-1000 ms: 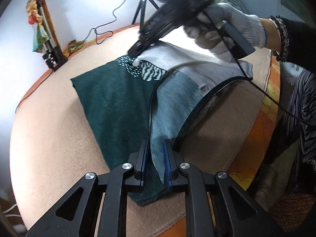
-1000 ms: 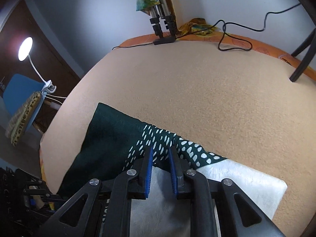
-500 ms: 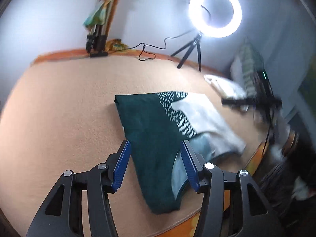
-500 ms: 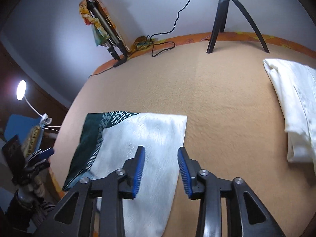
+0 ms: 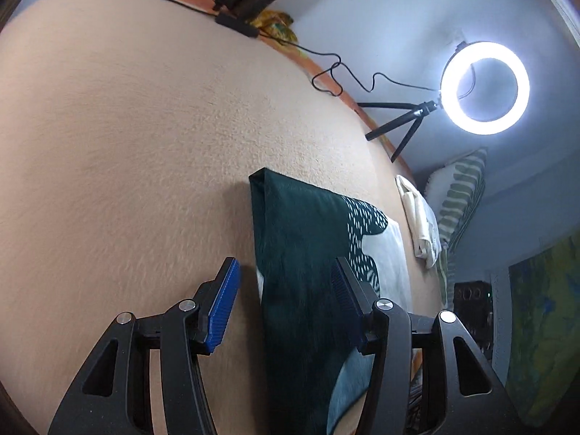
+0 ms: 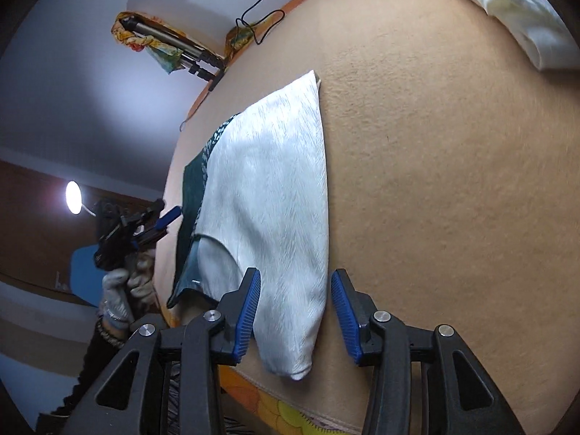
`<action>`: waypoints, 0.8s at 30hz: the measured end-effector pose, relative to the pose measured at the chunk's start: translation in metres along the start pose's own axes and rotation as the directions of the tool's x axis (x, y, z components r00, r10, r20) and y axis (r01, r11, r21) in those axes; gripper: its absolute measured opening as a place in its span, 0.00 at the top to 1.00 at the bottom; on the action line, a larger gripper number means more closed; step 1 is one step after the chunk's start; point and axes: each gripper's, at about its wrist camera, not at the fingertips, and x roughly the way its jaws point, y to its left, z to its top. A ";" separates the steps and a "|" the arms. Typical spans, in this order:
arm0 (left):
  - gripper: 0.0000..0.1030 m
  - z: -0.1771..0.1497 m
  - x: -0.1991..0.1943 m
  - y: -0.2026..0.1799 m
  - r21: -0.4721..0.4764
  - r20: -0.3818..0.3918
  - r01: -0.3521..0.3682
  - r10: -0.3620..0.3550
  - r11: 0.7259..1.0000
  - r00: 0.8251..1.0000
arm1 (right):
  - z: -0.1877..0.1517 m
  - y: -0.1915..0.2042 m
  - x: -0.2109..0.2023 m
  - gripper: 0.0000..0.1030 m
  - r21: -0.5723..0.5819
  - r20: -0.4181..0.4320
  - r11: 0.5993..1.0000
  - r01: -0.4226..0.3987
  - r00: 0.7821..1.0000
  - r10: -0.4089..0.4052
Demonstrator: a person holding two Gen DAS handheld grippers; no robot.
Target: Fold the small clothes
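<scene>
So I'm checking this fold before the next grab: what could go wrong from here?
1. The garment has its near end right at the blanket's edge, so a tug toward the person might slide it off.
2. The right gripper and left gripper are both open and straddle opposite long edges; uneven pinches could skew the fold.
3. The white clothes lie close by, so a wide swing may catch them.

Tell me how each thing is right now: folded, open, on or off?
Green garment: folded, flat on the blanket, held by nothing.
White cloth: folded, lying beside it.
Left gripper: open, over the garment's near end.
Right gripper: open, over the pale half.
Ring light: on.
Desk lamp: on.
</scene>
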 end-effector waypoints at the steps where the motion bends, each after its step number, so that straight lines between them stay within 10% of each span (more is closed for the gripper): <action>1: 0.50 0.003 0.004 0.000 -0.001 -0.007 0.006 -0.006 1.000 1.000 | 0.000 0.001 0.001 0.57 -0.004 -0.001 1.000 -0.004 1.000 0.004; 15: 0.50 0.027 0.030 -0.007 0.002 0.002 0.066 -0.066 0.998 0.998 | 0.015 0.010 0.026 0.63 -0.029 -0.010 0.994 -0.110 0.994 0.110; 24: 0.53 0.031 0.047 -0.026 0.088 -0.003 0.042 -0.042 0.995 0.999 | 0.018 0.036 0.041 0.69 -0.139 0.007 0.990 -0.025 1.000 0.026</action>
